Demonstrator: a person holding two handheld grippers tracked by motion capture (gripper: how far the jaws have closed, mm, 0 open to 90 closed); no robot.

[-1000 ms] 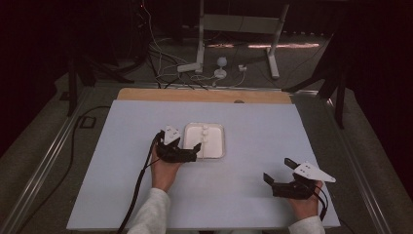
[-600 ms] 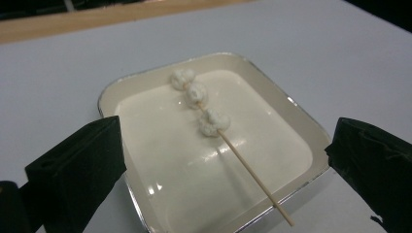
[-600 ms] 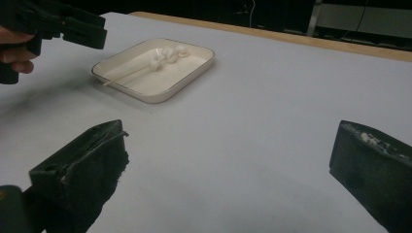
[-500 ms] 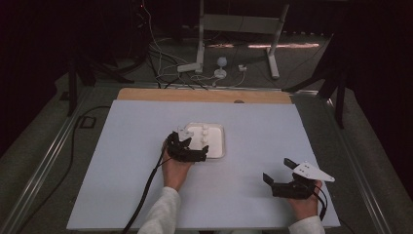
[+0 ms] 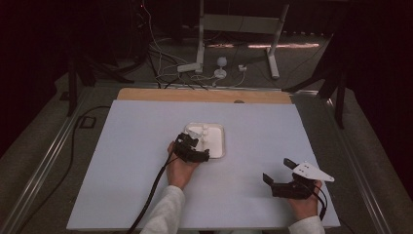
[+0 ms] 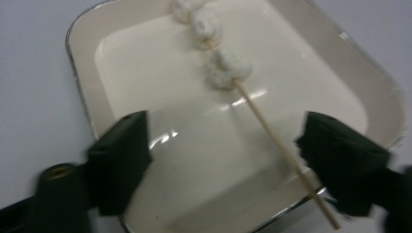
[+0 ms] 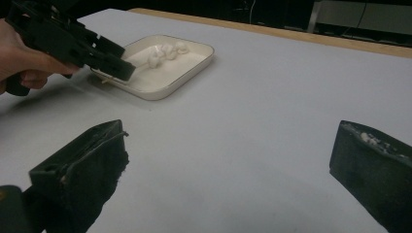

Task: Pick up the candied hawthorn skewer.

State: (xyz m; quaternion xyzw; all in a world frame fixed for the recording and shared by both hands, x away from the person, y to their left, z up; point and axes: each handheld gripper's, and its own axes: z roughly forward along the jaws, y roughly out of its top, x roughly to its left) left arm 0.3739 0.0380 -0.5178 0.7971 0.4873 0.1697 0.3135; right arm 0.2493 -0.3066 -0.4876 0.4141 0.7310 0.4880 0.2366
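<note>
A white rectangular tray lies mid-table. In it is a wooden skewer with three white balls on its far half. My left gripper hangs low over the tray's near end. Its jaws have just been closing and still stand apart, with the bare stick between them, close to the right-hand jaw; no pad presses on it. My right gripper rests near the table's front right, open and with nothing between its jaws.
The tray sits on a pale table top with a wooden strip along its far edge. Beyond it on the dark floor are cables and a metal stand. A black cable trails from the left gripper toward the front edge.
My left gripper has moved right and down onto the tray's near end, and its jaws have narrowed around the stick. The right gripper has stayed put.
</note>
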